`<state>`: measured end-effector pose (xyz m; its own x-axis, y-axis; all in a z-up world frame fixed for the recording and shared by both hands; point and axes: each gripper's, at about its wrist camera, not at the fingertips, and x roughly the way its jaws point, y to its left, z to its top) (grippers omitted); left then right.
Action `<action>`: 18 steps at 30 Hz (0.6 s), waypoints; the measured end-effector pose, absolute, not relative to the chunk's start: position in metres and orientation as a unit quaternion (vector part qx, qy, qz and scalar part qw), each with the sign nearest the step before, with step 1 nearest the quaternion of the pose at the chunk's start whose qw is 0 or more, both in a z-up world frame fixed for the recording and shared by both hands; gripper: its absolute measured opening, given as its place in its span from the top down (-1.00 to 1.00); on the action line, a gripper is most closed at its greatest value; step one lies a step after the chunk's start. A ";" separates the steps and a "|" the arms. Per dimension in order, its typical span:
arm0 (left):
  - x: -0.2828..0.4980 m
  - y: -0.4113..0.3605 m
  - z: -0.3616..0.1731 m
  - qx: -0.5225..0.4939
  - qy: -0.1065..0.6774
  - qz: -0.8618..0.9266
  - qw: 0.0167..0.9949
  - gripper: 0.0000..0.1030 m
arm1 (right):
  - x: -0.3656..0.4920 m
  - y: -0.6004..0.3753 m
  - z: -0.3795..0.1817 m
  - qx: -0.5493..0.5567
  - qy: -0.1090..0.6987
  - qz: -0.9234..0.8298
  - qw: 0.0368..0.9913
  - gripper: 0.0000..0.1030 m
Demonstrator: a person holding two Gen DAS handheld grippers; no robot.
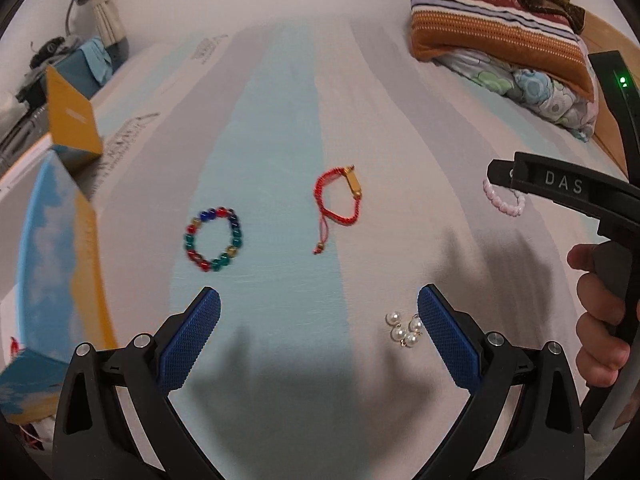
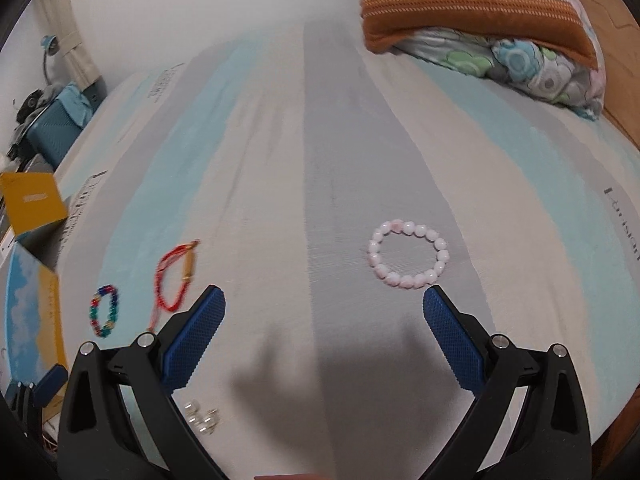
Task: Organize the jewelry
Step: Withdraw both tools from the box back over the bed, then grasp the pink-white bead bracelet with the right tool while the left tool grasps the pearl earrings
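Observation:
Jewelry lies on a striped bed sheet (image 1: pixel 280 120). In the left wrist view a multicoloured bead bracelet (image 1: pixel 214 239) lies left of centre, a red cord bracelet with a gold bar (image 1: pixel 340 200) lies in the middle, and a cluster of pearl earrings (image 1: pixel 404 328) lies beside my right fingertip. My left gripper (image 1: pixel 320 304) is open and empty above the sheet. In the right wrist view a pink bead bracelet (image 2: pixel 408 254) lies just ahead of my open, empty right gripper (image 2: pixel 324 304). The red cord bracelet (image 2: pixel 174 276), bead bracelet (image 2: pixel 105 311) and pearls (image 2: pixel 202 420) lie to its left.
An open blue and yellow box (image 1: pixel 56 216) with a raised yellow lid stands at the left edge of the bed, also in the right wrist view (image 2: pixel 34 280). Folded striped and floral bedding (image 1: pixel 500 28) is piled at the far right. The right gripper's body (image 1: pixel 568 188) shows at the right.

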<state>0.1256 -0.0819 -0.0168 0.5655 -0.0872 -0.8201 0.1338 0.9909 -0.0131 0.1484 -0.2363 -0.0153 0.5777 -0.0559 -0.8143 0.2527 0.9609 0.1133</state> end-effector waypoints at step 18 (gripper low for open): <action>0.133 -0.107 -0.064 0.032 0.499 -0.093 0.861 -0.89 | 0.189 -0.277 -0.049 0.113 0.473 -0.120 0.866 -0.83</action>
